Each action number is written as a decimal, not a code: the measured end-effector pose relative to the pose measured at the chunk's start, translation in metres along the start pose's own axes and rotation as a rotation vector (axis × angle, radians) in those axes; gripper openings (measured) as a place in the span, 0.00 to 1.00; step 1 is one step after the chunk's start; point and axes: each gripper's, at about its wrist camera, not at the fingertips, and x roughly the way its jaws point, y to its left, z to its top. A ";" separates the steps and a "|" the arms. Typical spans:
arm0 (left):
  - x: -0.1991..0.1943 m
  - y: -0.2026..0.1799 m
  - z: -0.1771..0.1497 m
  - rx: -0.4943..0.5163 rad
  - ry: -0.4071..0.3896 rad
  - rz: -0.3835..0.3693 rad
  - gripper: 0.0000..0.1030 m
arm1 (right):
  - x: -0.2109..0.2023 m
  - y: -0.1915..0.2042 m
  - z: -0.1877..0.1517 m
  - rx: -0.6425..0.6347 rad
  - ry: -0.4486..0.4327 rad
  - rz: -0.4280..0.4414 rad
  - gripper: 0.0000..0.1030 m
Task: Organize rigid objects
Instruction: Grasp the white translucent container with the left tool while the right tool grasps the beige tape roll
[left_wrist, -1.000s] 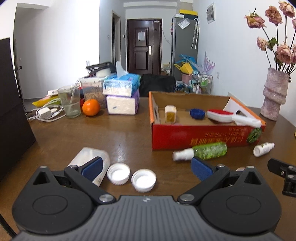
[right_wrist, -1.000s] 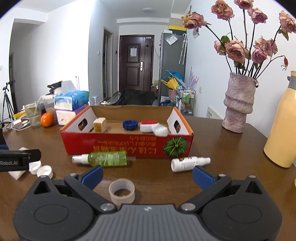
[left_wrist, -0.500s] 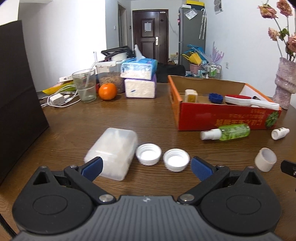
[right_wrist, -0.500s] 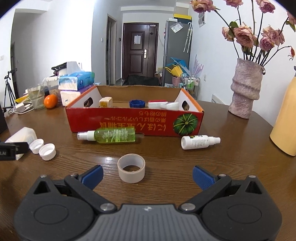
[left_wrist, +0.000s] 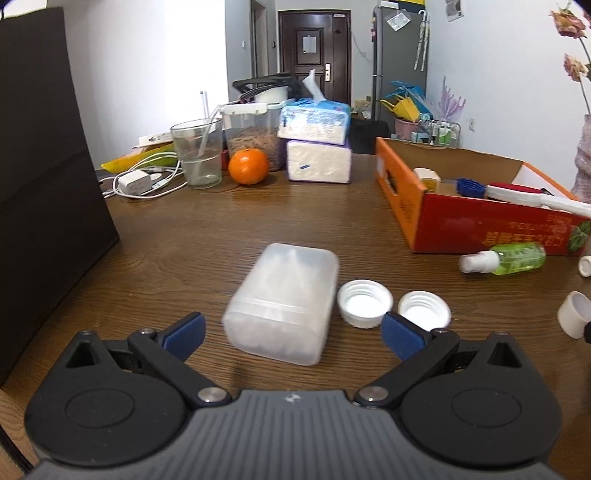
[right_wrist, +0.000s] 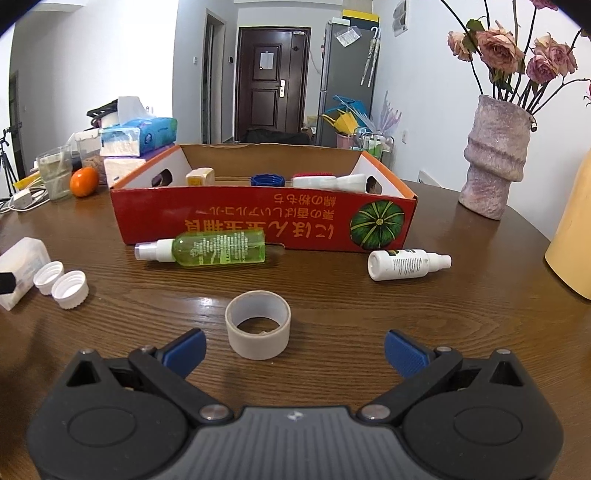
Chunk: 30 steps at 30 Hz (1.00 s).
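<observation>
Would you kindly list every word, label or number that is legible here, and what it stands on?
Red box: yellow characters, printed upside down, not legible.
Green spray bottle: label print too small.
White spray bottle: label print too small.
Door notice: blurred.
Nothing can be quoted reliably.

Bare worktop (right_wrist: 332, 295) lies between the tape roll (right_wrist: 258, 324) and the red box (right_wrist: 258, 225), crossed only by the green spray bottle (right_wrist: 207, 248) and white spray bottle (right_wrist: 406, 263) along the box's front wall. Toward the left edge, two white caps (left_wrist: 391, 308) sit close beside the translucent container (left_wrist: 284, 302), narrowing passage there.
</observation>
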 end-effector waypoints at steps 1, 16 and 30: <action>0.003 0.004 0.001 -0.007 0.000 -0.001 1.00 | 0.001 0.000 0.000 -0.001 0.000 -0.005 1.00; 0.043 0.030 0.008 -0.033 0.042 -0.004 1.00 | 0.013 0.009 -0.001 -0.063 -0.025 -0.025 0.96; 0.061 0.030 0.014 -0.042 0.055 0.012 1.00 | 0.025 0.004 0.002 -0.011 -0.022 0.067 0.41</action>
